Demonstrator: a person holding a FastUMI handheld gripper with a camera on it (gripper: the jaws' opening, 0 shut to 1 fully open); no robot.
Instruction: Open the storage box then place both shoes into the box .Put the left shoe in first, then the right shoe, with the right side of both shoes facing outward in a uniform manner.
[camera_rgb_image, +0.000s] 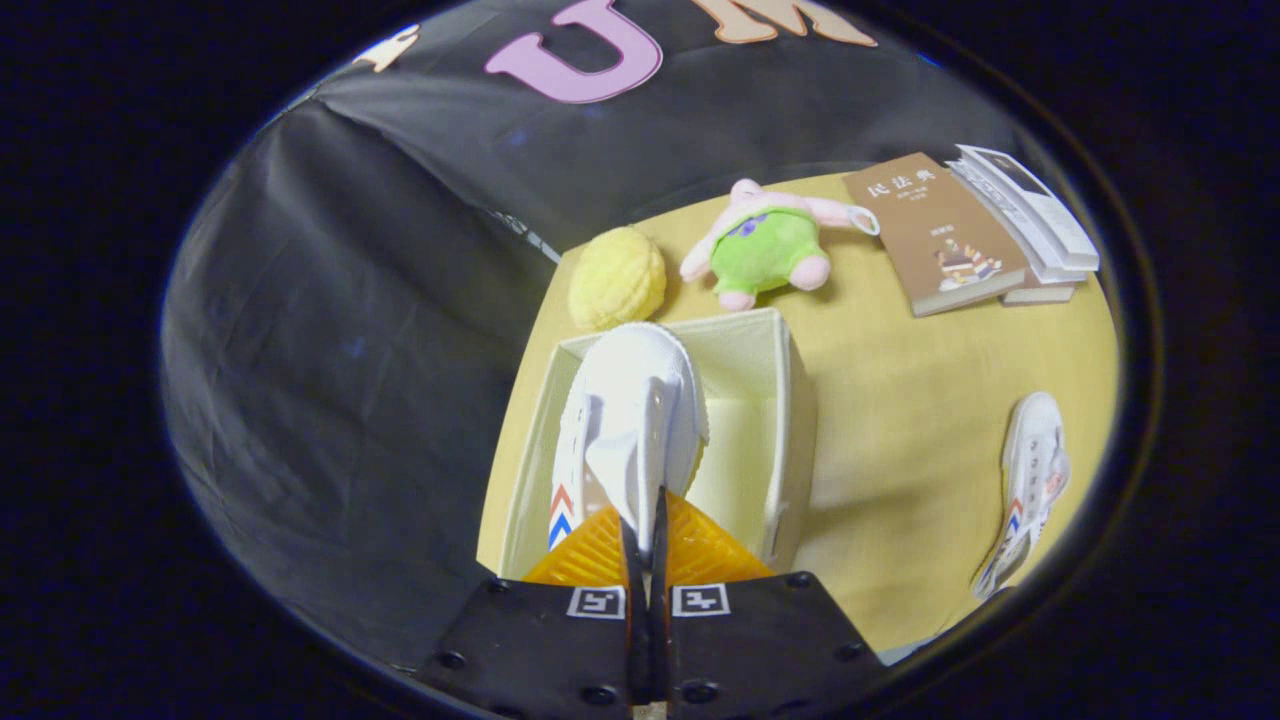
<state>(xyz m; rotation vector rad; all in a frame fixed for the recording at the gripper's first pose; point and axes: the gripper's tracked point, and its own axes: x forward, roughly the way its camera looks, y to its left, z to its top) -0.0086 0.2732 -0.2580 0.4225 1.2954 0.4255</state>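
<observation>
Gripper view: the gripper (645, 525) pinches a white shoe (630, 420) above the open storage box (790, 400).

Its fingers are nearly together, both pressing on the shoe's heel end, with the toe pointing ahead over the box's far wall. The box stands at the bench's (900, 420) left edge; its inside looks bare where it can be seen. The second shoe (1030, 480) lies on the bench, well apart, near the right edge. Beyond the box sit a yellow ball (617, 277), a plush toy (765, 245) and books (940, 235).
</observation>
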